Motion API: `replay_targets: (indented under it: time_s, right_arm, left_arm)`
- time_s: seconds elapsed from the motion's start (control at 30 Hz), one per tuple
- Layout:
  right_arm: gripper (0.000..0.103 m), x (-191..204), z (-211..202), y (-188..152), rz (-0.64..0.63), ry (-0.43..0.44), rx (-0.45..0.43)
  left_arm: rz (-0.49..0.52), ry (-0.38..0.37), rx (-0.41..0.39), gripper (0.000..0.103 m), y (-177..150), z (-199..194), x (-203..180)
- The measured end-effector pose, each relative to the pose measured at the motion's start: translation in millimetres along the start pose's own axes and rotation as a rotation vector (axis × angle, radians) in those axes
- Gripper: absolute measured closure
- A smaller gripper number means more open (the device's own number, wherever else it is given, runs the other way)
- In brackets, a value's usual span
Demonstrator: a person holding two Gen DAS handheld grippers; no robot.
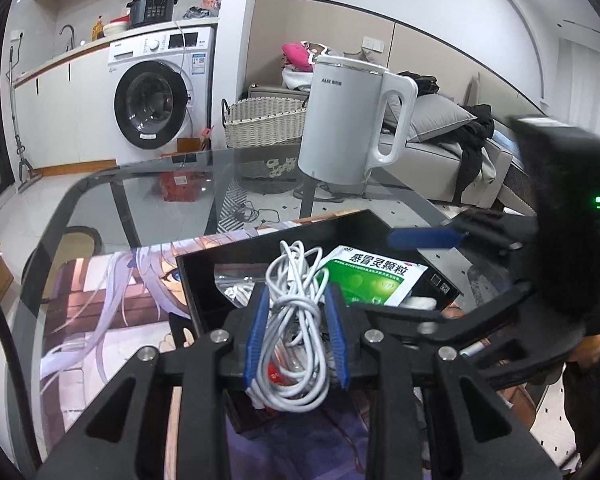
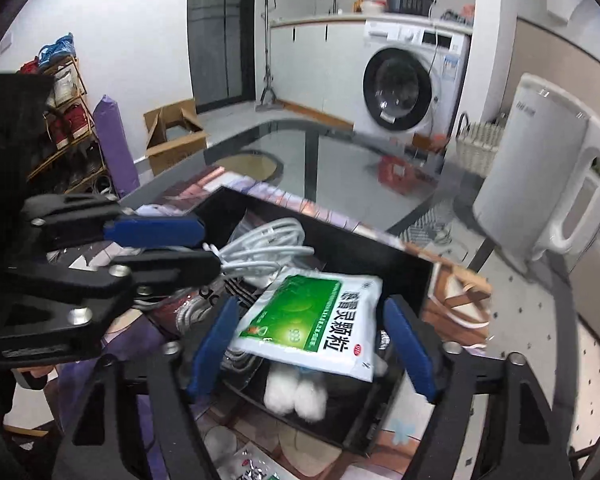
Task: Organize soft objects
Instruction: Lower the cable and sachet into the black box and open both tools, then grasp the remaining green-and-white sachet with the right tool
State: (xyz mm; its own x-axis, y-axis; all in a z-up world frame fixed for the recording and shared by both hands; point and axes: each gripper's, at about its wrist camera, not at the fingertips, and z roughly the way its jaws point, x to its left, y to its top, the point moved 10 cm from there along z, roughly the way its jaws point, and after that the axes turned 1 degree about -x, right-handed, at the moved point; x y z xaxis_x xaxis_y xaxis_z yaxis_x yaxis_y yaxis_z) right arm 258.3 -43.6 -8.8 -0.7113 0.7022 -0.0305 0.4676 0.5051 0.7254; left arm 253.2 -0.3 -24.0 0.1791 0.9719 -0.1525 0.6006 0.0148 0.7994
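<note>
My left gripper [image 1: 297, 334] is shut on a bundle of white cable [image 1: 296, 320] and holds it over the black box [image 1: 204, 276]. In the right wrist view the left gripper [image 2: 204, 246] comes in from the left with the cable [image 2: 260, 248] trailing into the box [image 2: 340, 240]. My right gripper [image 2: 312, 344] is open, its blue pads either side of a green and white medicine sachet [image 2: 312, 324] that lies in the box on white cotton balls [image 2: 296, 396]. The sachet also shows in the left wrist view [image 1: 380, 276].
A white kettle [image 1: 352, 120] stands on the glass table [image 1: 148, 192] behind the box. An anime-print mat [image 1: 112, 304] lies under the box. A clear plastic bag [image 1: 236, 280] is in the box. A silver packet [image 2: 252, 468] lies on the mat near the box.
</note>
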Motion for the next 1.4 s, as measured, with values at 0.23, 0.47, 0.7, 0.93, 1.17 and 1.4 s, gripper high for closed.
replay_targets:
  time_s: [0.23, 0.47, 0.7, 0.93, 1.17, 1.4]
  right_arm:
    - [0.017, -15.4, -32.8, -3.2, 0.001, -0.059, -0.038]
    - [0.011, -20.2, -57.4, -16.0, 0.048, -0.054, -0.062]
    - [0.001, -23.0, -84.1, -33.8, 0.131, -0.026, -0.099]
    - [0.000, -17.6, -94.8, -60.5, 0.195, 0.009, -0.062]
    - [0.000, -6.5, -95.0, -87.4, 0.175, 0.029, 0.008]
    - [0.000, 9.8, -85.7, -112.2, 0.117, 0.083, 0.087]
  left_arm:
    - [0.022, 0.038, 0.029, 0.077, -8.0, 17.7, -2.3]
    - [0.052, 0.100, 0.045, 0.057, -9.1, 20.0, -5.5]
    - [0.051, 0.066, -0.041, 0.000, -10.3, -25.0, -15.6]
    - [0.047, 0.059, -0.060, 0.000, -24.1, -55.7, -23.1]
    - [0.037, 0.054, -0.028, 0.000, -47.2, -63.1, -27.4]
    - [0.054, 0.047, -0.011, 0.000, -56.4, -60.9, -33.4]
